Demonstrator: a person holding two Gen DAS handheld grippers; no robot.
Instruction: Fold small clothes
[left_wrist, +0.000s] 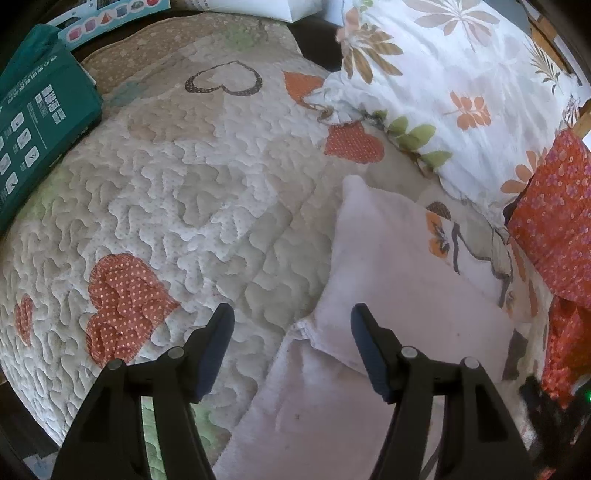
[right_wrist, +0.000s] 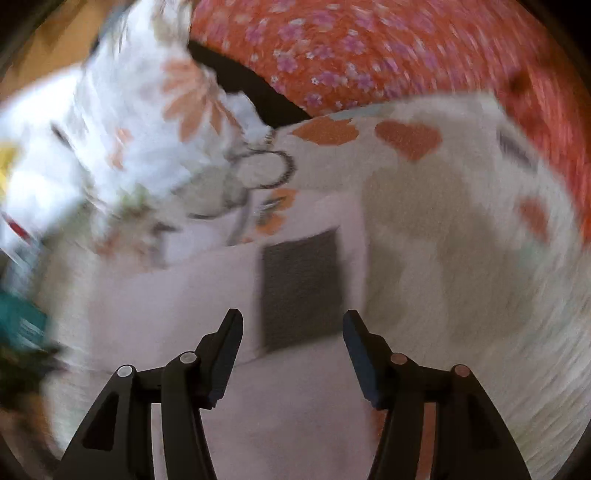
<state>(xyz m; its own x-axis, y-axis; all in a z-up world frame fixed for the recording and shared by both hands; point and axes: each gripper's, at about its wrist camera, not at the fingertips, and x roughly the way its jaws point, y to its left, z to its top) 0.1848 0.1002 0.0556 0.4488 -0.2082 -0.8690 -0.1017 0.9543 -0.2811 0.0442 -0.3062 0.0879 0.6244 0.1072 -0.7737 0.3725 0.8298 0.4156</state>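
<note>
Pink garment (left_wrist: 388, 280) lies part-folded on the quilt (left_wrist: 177, 192), just below the floral pillow (left_wrist: 461, 85). Both the left hand-held gripper (left_wrist: 291, 325) and right hand-held gripper (right_wrist: 291, 328) have jaws apart, holding nothing. Risk as I see it: the loose fold could spring open, or a jaw could snag the quilt underneath. The teal box (left_wrist: 37, 122) has white print, too small to read.

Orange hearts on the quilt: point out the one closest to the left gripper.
The large polka-dot orange heart, just left of the left gripper; the other hearts lie farther away.
</note>
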